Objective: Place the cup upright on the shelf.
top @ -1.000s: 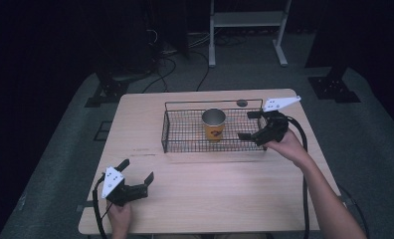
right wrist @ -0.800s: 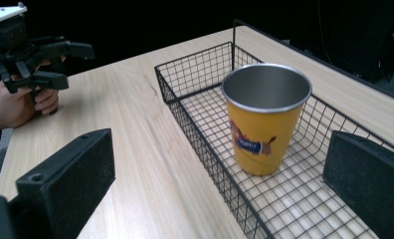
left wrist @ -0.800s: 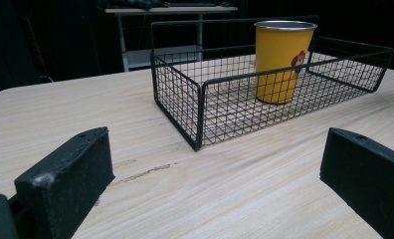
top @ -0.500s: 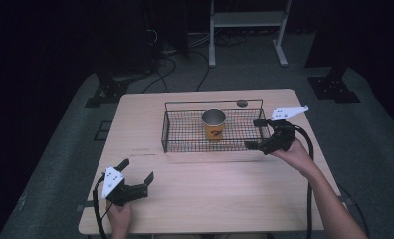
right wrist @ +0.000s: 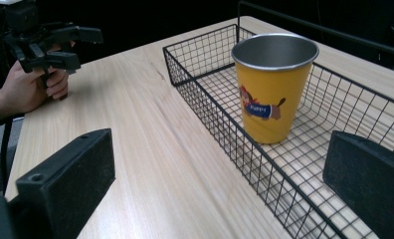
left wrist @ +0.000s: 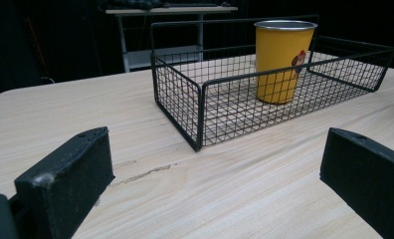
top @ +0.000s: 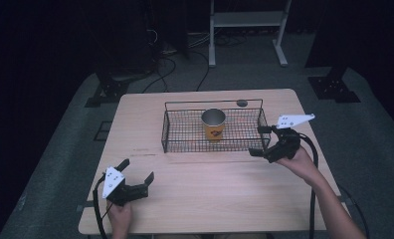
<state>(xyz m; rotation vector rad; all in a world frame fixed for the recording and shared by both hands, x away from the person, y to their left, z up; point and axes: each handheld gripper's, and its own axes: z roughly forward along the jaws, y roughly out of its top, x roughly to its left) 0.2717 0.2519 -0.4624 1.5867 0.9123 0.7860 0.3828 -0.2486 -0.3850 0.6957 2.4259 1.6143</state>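
left hand: holds the left gripper [top: 135, 180] low at the near left corner of the table [top: 220, 199]; it rests on or just above the wood, well apart from everything else.
left gripper state: released, jaws standing wide with bare tabletop between them, nothing held.
left gripper's outlook: its own view faces the short end of the basket across open wood, with the cup beyond the mesh.
basket [top: 185, 147]: black wire tray, sits across the middle of the table toward the far side; level and undisturbed as far as can be judged.
cup [top: 214, 124]: yellow metal cup with a small cartoon dog on its side, upright and empty, standing on the basket floor about mid-length; nothing touches it.
small dark disc [top: 242, 103]: lies on the table just behind the basket's far rail; what it is cannot be told.
right gripper [top: 265, 141]: held just beside the basket's right end, outside the wire, pointed toward the cup.
right gripper state: released, jaws spread wide; in its own view the cup [right wrist: 272, 84] sits between them but farther off, with no contact.
progress, judged: the cup is in the basket and both tools are empty; the placing looks done.
remaining, judged: at most clearing the right hand away from the basket.
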